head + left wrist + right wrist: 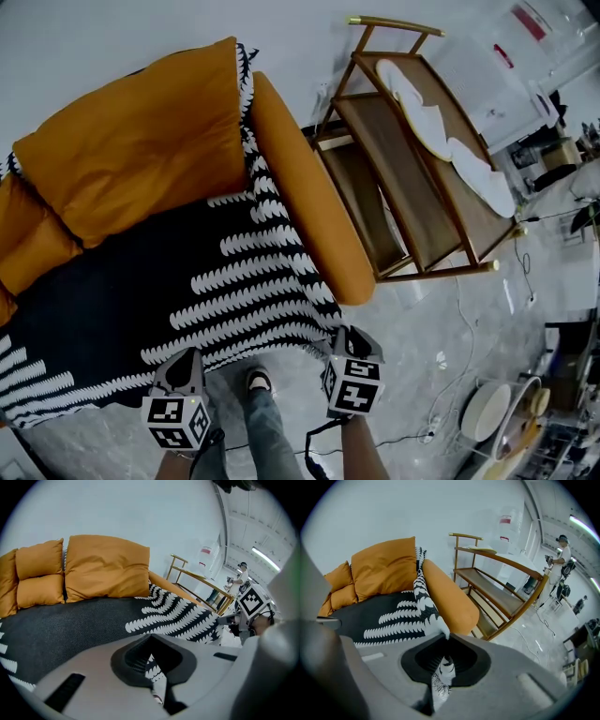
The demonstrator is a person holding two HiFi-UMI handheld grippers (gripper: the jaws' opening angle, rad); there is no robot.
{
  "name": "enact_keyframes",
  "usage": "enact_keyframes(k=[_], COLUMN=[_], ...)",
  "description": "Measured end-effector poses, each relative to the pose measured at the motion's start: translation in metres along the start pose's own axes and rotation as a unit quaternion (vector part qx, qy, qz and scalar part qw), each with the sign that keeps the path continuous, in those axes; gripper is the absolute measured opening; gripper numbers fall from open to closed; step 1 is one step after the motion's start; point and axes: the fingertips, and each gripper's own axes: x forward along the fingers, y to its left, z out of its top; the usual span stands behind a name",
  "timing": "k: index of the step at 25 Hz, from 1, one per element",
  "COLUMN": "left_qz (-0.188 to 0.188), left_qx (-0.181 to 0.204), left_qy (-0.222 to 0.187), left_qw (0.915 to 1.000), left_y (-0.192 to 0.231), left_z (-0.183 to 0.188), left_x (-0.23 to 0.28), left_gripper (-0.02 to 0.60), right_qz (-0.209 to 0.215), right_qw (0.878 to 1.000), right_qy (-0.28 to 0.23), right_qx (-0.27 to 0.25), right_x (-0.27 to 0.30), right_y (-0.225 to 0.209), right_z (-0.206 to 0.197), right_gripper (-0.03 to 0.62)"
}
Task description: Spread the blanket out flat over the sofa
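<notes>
Right gripper clamped on blanket hem, left gripper seemingly too; sofa ahead, wooden rack beyond right gripper, grey floor below

The blanket lies over the sofa's seat, with cushions standing behind it along the seat's back edge. My left gripper and right gripper both grip its front edge, the right one at the corner by the armrest, I think. A wooden rack stands just beside the sofa's right end.

The left gripper pinches the patterned blanket.
</notes>
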Motion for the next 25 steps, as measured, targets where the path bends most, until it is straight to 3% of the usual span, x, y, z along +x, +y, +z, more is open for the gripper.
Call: enact_keyframes(k=[25], left_qz=[-0.011], left_qx=[0.023], left_qy=[0.022], left_qw=[0.9994], left_y=[-0.039], left_z=[0.002], left_x=[0.051], left_gripper=[0.003], right_qz=[0.003], right_qw=[0.999], right_qy=[0.036], right_qx=[0.030], right_x=[0.048], right_y=[-0.039], right_z=[-0.025], right_gripper=[0.031])
